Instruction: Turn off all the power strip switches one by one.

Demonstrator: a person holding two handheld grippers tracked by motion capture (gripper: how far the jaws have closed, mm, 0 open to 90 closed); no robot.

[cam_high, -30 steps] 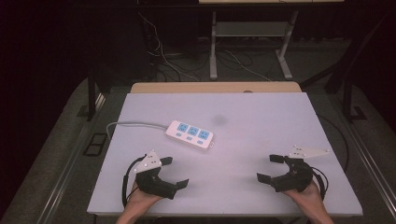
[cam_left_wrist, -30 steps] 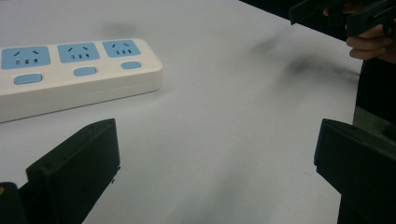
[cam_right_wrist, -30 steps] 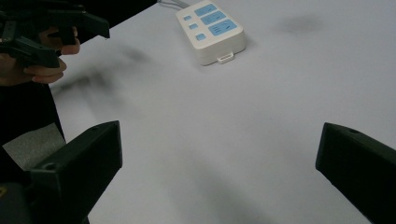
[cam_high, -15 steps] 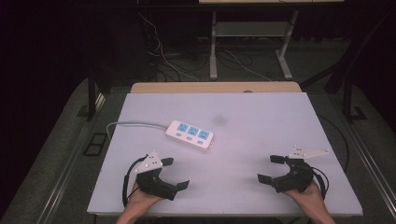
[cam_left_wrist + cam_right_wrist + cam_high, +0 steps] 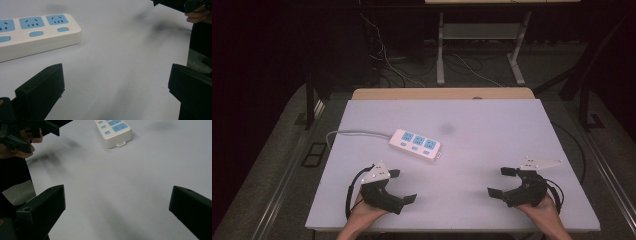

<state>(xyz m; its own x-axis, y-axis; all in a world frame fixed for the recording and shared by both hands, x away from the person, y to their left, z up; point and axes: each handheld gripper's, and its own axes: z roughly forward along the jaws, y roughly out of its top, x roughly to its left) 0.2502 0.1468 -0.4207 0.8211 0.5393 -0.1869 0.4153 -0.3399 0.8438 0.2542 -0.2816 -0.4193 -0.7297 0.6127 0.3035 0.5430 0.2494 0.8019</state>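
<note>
Item: one white power strip (image 5: 415, 144), lying flat on the pale desk (image 5: 492, 150), with three blue sockets, three blue switches and one grey cord leading off its far-left end. No legible writing. Left claw (image 5: 401, 186) sat near the strip, on its near side, jaws wide, empty. Right claw (image 5: 500, 182) sat well apart from the strip, near-right, jaws wide, empty.

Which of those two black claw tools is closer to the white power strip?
The left gripper, at the left of the high view. The power strip lies just beyond it on the left half of the table, while the right gripper sits farther off toward the table's right edge.
</note>
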